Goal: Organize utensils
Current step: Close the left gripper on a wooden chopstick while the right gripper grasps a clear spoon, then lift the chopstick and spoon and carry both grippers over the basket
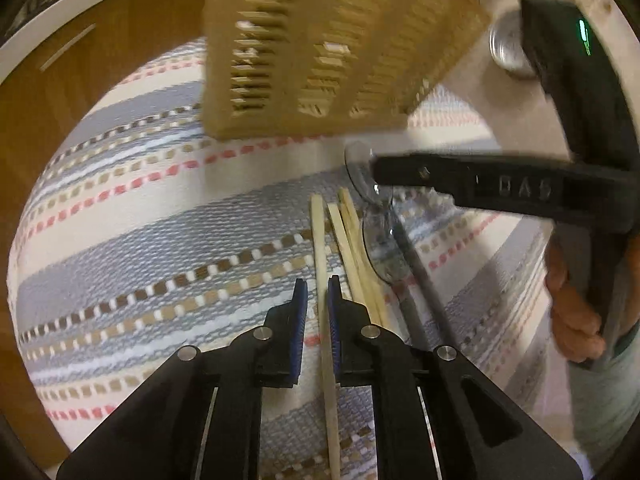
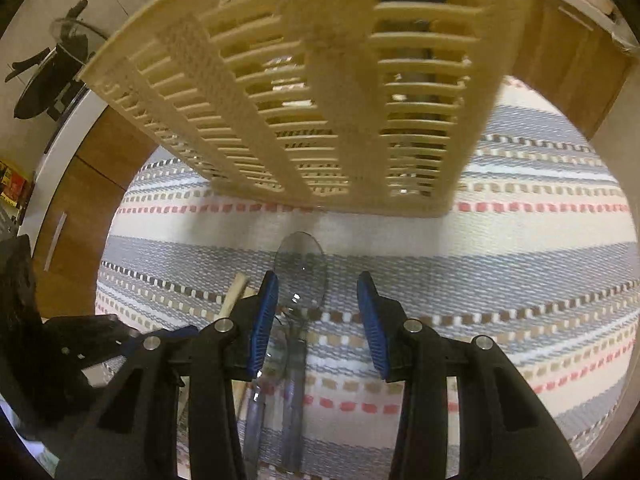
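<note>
**Two tools over sticks and clear spoons**

The left tool (image 1: 318, 294) has its two blue pads nearly pressed together. One thin wooden chopstick (image 1: 325, 312) runs through the narrow slot between them. It is hard to tell if the pads really squeeze it or only sit beside it. Its far end lies on the striped cloth (image 1: 160, 216), and its near end is cut off at the bottom of the picture.

Just to the right lie more chopsticks (image 1: 352, 240), close side by side. Their lower ends are hidden behind the tool's right finger. Next to them is a see-through plastic spoon (image 1: 378, 240). It is hard to make out because the cloth shows through it.

The right tool (image 2: 318, 292) has its pads spread apart and nothing pinched. A clear spoon (image 2: 301, 270) lies on the cloth between them, nearer the left pad. Its handle is blurry and partly hidden.

Farther out stands a tan slotted utensil basket (image 2: 320, 92) on the cloth. Its top is cut off, and what is inside shows only as dim shapes through the slots. A hand (image 1: 572, 312) grips the right tool at the edge of the left view. The brown wooden surface (image 1: 120, 40) shows beyond the cloth.
</note>
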